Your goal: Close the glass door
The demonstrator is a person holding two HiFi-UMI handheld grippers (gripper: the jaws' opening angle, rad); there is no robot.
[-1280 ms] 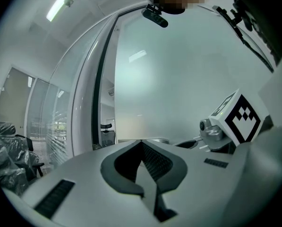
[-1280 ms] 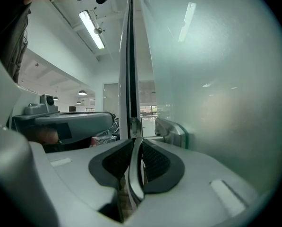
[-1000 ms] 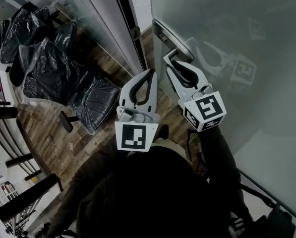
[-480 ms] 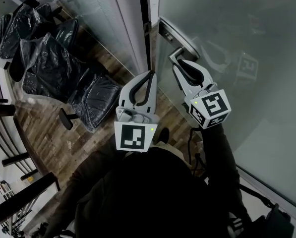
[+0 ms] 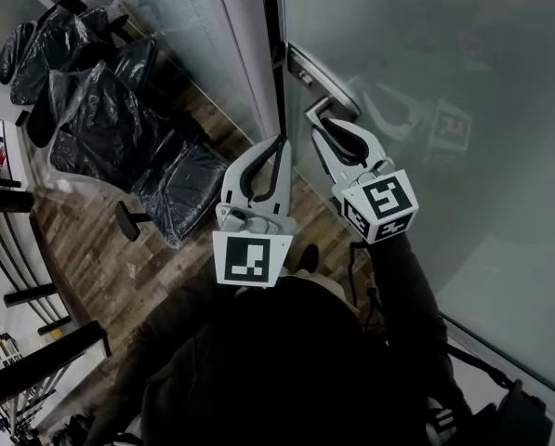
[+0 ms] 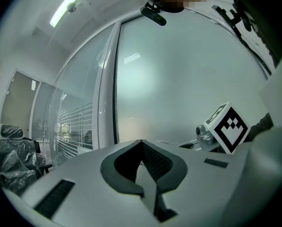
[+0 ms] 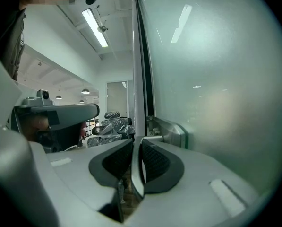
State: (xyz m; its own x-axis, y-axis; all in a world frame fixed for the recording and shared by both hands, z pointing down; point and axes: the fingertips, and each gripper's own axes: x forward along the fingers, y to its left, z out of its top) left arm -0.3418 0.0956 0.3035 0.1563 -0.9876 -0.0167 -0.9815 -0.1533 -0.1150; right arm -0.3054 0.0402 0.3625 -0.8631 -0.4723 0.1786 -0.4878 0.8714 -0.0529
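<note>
The frosted glass door [image 5: 426, 54] fills the right of the head view, its left edge close against the dark door frame [image 5: 270, 35]. A metal lock plate [image 5: 312, 72] carries a lever handle [image 5: 320, 106]. My right gripper [image 5: 320, 121] is shut on that handle. In the right gripper view the silver lever [image 7: 134, 171] is pinched between the pads, with the lock plate [image 7: 173, 130] just behind. My left gripper [image 5: 279, 145] hangs beside it, shut and holding nothing; its jaws meet in front of the glass door [image 6: 178, 79] in the left gripper view.
Several chairs wrapped in black plastic [image 5: 110, 119] stand on the wooden floor [image 5: 110, 268] to the left, behind a fixed glass panel [image 5: 193, 26]. The chairs [image 7: 110, 124] also show past the door edge. The right gripper's marker cube [image 6: 228, 126] is near my left gripper.
The door has swung toward the frame with my right gripper on the handle; the gap at its left edge has narrowed to a thin dark line. The left gripper barely moved.
</note>
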